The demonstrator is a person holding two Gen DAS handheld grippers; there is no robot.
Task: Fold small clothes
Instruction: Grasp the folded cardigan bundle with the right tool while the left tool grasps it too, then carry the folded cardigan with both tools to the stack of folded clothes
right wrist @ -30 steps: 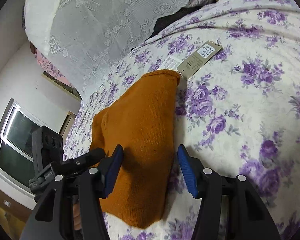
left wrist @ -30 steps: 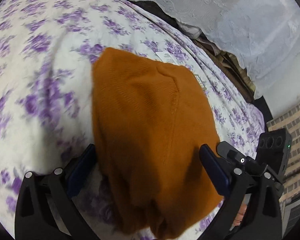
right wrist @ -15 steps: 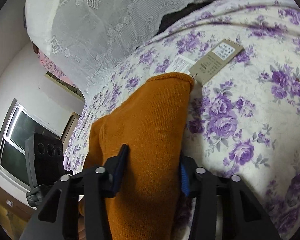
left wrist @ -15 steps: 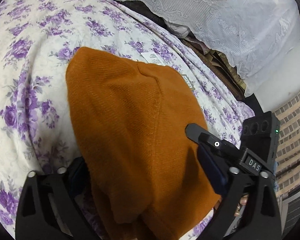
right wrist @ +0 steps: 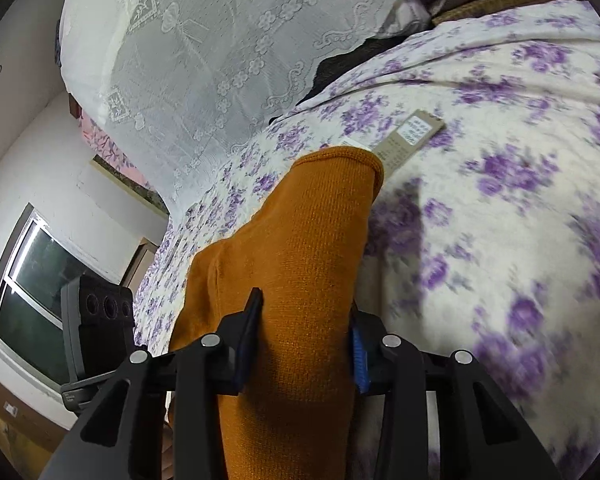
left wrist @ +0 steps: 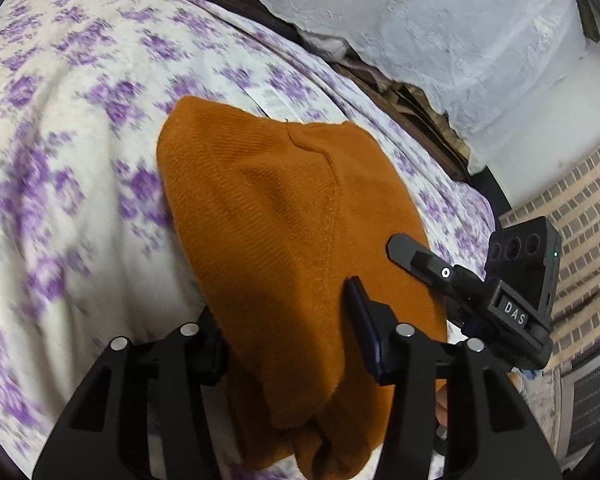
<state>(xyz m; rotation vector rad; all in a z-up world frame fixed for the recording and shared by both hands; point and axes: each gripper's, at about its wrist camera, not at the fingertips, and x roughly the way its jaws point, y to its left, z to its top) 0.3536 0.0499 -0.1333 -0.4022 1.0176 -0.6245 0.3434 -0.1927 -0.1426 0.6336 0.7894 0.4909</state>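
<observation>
An orange knit garment lies folded on a bed with a white sheet printed with purple flowers. My left gripper is shut on the garment's near edge, with the cloth bunched between its fingers. My right gripper is shut on the garment at its other near corner. The right gripper also shows in the left wrist view, at the garment's right side. A brown paper tag and a white label stick out from the garment's far edge.
A white lace cover hangs over things at the far side of the bed. A window is at the left in the right wrist view. A brick-pattern wall is at the right beyond the bed edge.
Both grippers have closed from open onto the garment's near edge. The garment's near end has lifted and drawn together, and both cameras have moved closer over it.
</observation>
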